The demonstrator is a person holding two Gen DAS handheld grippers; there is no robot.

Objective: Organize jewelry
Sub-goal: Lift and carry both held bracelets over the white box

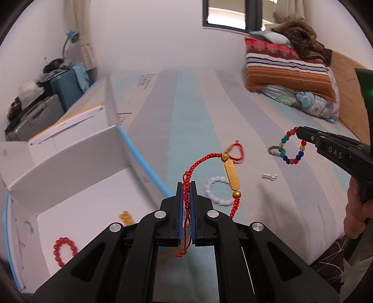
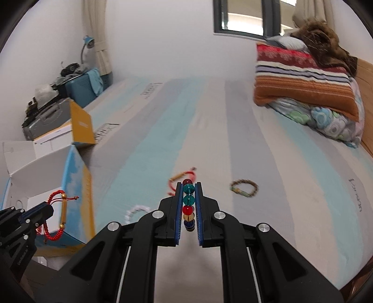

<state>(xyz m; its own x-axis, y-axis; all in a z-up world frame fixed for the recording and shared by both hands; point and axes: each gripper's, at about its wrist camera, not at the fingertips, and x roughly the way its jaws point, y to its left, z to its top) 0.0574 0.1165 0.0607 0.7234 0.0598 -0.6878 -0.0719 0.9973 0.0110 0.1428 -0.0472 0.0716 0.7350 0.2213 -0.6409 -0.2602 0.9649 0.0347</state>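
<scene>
Left gripper (image 1: pixel 186 186): clamped on a red braided cord bracelet with gold bar (image 1: pixel 229 178), dangling above the striped mattress (image 1: pixel 186 105). Right gripper (image 2: pixel 188 187): closed on a multicoloured glass bead bracelet (image 2: pixel 188 201), likewise aloft. Beyond: white bead bracelet (image 1: pixel 218 193) lying on mattress.

Left tool (image 1: pixel 186 186) clamped, right tool (image 2: pixel 188 186) clamped — both angled downward

White bead ring (image 1: pixel 218 193) & silver bits (image 1: pixel 269 176) blurred; left claw (image 2: pixel 50 209) cut by frame edge.

Soft daylight from the window (image 1: pixel 225 14); fisheye-bent edges, motion-blurred bedding (image 2: pixel 209 130)
</scene>
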